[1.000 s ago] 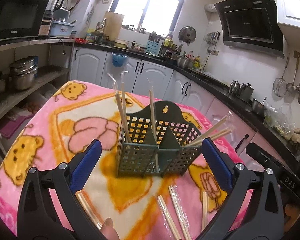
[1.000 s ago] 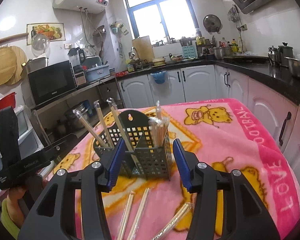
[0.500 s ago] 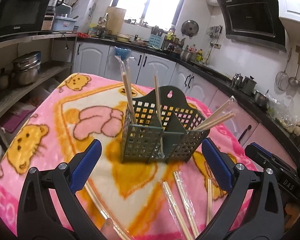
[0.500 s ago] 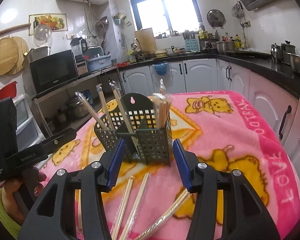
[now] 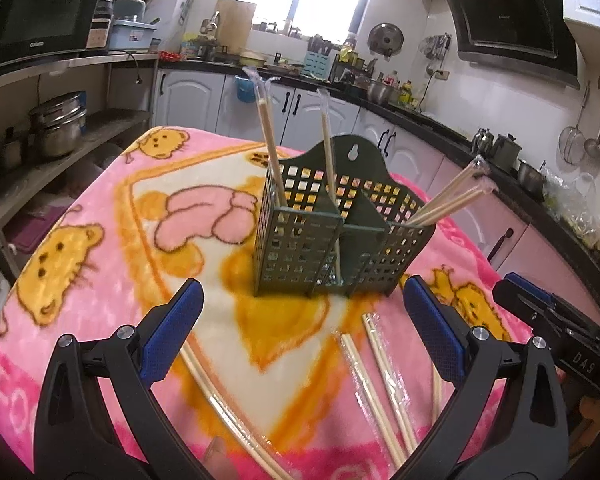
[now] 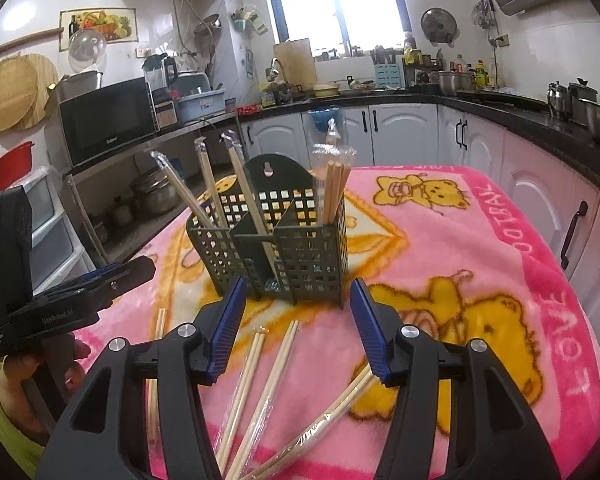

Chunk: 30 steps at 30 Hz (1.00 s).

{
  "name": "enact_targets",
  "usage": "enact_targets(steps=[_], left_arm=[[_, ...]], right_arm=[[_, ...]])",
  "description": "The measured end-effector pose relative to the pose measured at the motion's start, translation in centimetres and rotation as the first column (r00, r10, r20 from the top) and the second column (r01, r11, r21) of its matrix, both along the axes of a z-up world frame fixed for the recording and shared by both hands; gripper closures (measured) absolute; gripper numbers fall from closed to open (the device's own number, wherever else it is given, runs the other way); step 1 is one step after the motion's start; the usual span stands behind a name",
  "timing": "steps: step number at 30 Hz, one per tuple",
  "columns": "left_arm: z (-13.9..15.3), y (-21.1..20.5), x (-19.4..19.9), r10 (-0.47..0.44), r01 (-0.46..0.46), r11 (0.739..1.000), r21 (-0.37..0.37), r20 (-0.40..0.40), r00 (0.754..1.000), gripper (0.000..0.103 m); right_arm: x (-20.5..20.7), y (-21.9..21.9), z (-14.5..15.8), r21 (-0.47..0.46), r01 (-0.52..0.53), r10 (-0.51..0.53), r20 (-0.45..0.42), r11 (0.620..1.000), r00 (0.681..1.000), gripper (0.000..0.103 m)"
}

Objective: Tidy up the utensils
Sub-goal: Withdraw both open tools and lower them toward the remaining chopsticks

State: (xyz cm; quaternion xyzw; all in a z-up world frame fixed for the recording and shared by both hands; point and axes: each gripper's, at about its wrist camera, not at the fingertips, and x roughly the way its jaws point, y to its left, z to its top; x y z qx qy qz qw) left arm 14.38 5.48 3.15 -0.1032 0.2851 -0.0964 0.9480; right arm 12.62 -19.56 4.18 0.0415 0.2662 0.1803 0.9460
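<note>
A dark green perforated utensil holder [image 5: 332, 240] [image 6: 284, 248] stands on a pink cartoon blanket [image 5: 100, 248] [image 6: 440, 240], with wrapped chopstick pairs [image 5: 270, 136] [image 6: 332, 188] standing in its compartments. More wrapped chopsticks lie loose in front of it [image 5: 376, 376] [image 6: 268, 384]. My left gripper [image 5: 302, 320] is open and empty, just short of the holder, above a loose pair [image 5: 220, 392]. My right gripper [image 6: 296, 312] hovers over the loose pairs with its jaws opening and nothing between them. The left tool [image 6: 60, 304] and a hand [image 6: 28, 392] show in the right wrist view.
The table's edges drop off on all sides. Kitchen counters with white cabinets [image 5: 300, 108] run behind; a shelf with pots [image 5: 60, 124] and a microwave [image 6: 108, 124] stand to the left. The right tool [image 5: 560, 328] shows at the left wrist view's right edge.
Both grippers have sunk toward the blanket and tilted, so the holder sits higher in both views. The right gripper's jaws stand a little wider than before.
</note>
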Motion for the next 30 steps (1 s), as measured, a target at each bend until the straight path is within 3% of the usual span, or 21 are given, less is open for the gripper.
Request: enact_targets(steps=[20, 30], left_arm=[[-4.7, 2.0, 0.8, 0.034, -0.04, 0.999, -0.034, -0.16, 0.987, 0.011], [-7.4, 5.1, 1.5, 0.073, -0.11, 0.986, -0.126, -0.271, 0.96, 0.011]], right_arm=[[1.7, 2.1, -3.4, -0.063, -0.048, 0.039, -0.132, 0.997, 0.99, 0.051], [2.6, 3.0, -4.8, -0.088, -0.067, 0.051, -0.179, 0.994, 0.983, 0.051]])
